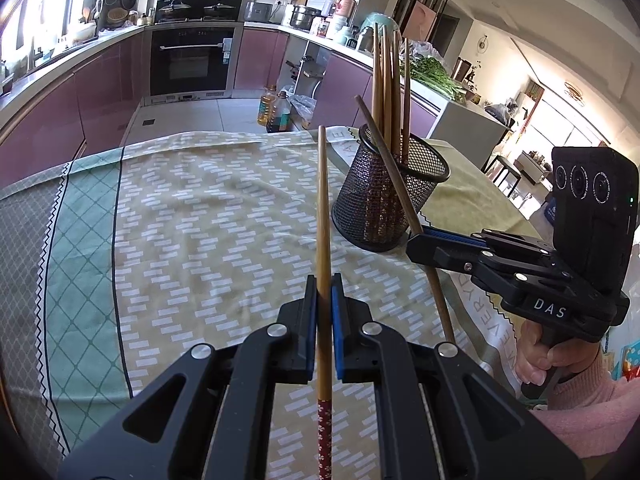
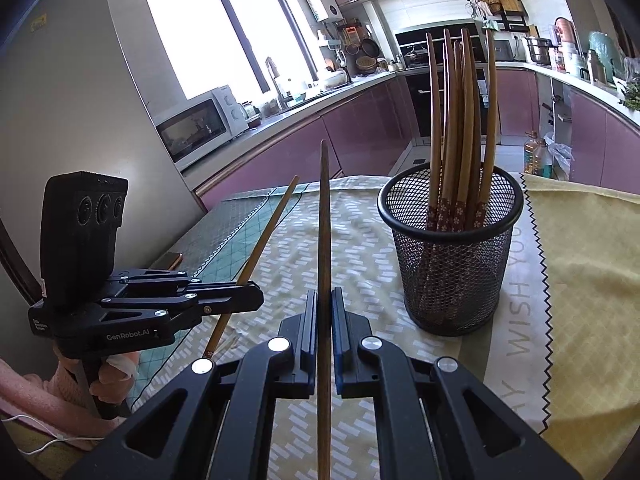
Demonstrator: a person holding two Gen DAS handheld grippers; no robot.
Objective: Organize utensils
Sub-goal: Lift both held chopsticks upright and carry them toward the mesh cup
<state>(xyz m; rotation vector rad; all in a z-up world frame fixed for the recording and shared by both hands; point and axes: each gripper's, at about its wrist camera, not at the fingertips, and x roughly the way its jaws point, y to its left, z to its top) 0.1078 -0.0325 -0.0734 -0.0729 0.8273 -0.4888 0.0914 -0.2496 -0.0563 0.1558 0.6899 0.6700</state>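
My left gripper is shut on a wooden chopstick with a red flowered end; it points forward over the cloth. My right gripper is shut on a second chopstick that also points forward. In the left wrist view the right gripper holds its chopstick slanted just in front of the black mesh holder. The mesh holder stands upright on the cloth, to the right of both grippers, with several chopsticks standing in it. The left gripper and its chopstick show at left.
A patterned tablecloth covers the table, with a yellow cloth under the holder's right side. A person's hand in a pink sleeve grips the right handle. Kitchen cabinets, an oven and oil bottles lie beyond the table's far edge.
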